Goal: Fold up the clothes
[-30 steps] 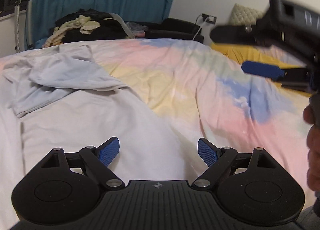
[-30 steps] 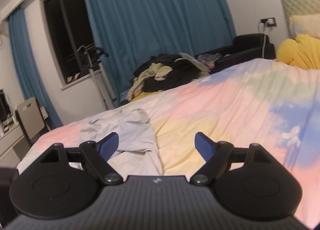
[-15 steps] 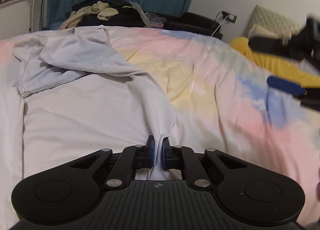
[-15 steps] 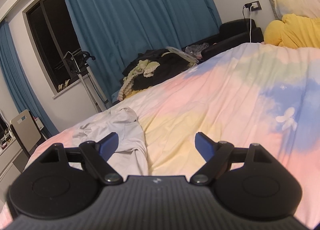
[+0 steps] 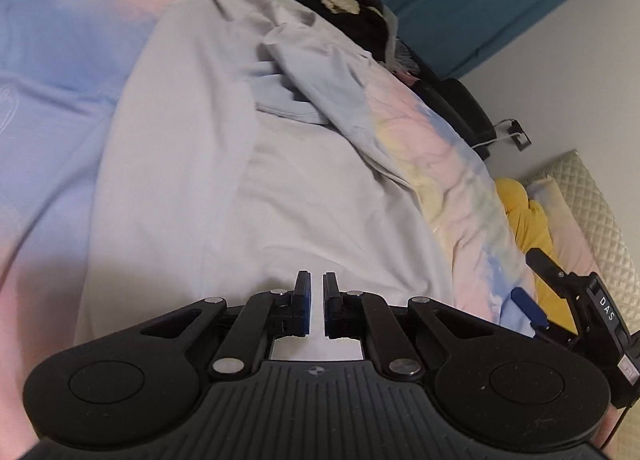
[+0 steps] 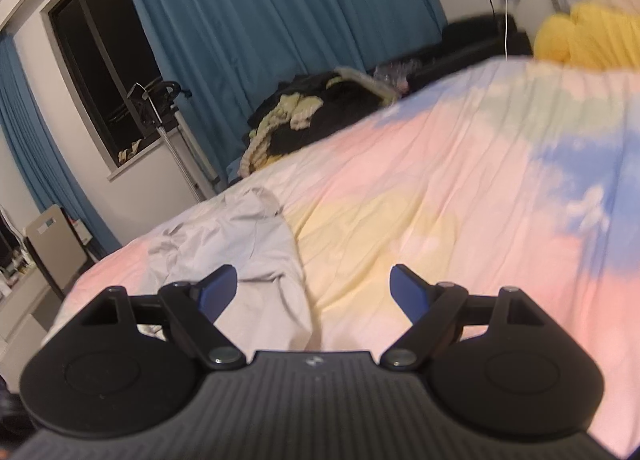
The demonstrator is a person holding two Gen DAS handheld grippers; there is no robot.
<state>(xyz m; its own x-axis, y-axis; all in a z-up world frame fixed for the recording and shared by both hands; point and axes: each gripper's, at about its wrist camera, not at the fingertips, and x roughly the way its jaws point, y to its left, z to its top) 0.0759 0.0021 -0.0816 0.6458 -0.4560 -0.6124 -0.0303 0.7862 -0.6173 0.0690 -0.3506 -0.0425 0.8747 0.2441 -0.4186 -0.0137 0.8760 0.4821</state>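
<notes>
Fold in progress: the left gripper, fingers pinched on the near edge of the pale garment spread on the bed; right gripper hovers wide open, empty. Next: carry the edge across.

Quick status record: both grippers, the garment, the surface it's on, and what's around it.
left gripper: shut on the pale grey shirt, pinching its near edge
right gripper: open, empty, above the bedspread
garment: pale grey shirt, spread out, far end rumpled
surface: pastel bedspread, pink, yellow and blue
beyond bed: dark clothes pile, teal curtain
at headboard end: yellow cushion
</notes>
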